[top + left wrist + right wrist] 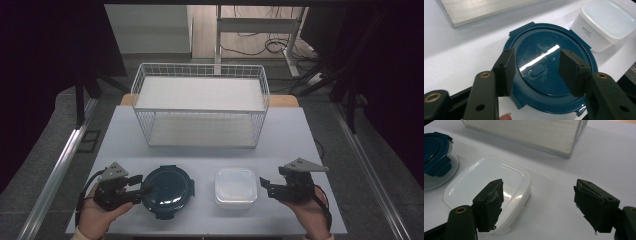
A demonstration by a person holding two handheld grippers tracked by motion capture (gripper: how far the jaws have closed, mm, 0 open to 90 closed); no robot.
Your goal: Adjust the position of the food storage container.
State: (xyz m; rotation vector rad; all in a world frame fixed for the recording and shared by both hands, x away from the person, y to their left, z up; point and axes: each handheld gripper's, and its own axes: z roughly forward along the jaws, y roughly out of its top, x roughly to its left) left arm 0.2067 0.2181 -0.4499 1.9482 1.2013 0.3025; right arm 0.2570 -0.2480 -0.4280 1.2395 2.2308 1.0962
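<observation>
The round blue container (167, 186) sits at the front left of the bench (300, 135), with the white square box (236, 186) just beside it to the right. The left tool (139, 188) hangs over the blue lid's edge, jaws apart and not pressing on it. The right tool (264, 187) is open, near the box's right side, gripping nothing. A wire basket (200, 105) stands behind.

The white bench (125, 135) carries a round blue container (167, 185) by the left tongs (137, 188), a white box (235, 187) by the right tongs (265, 187), and a wire basket (200, 105) beyond both.
</observation>
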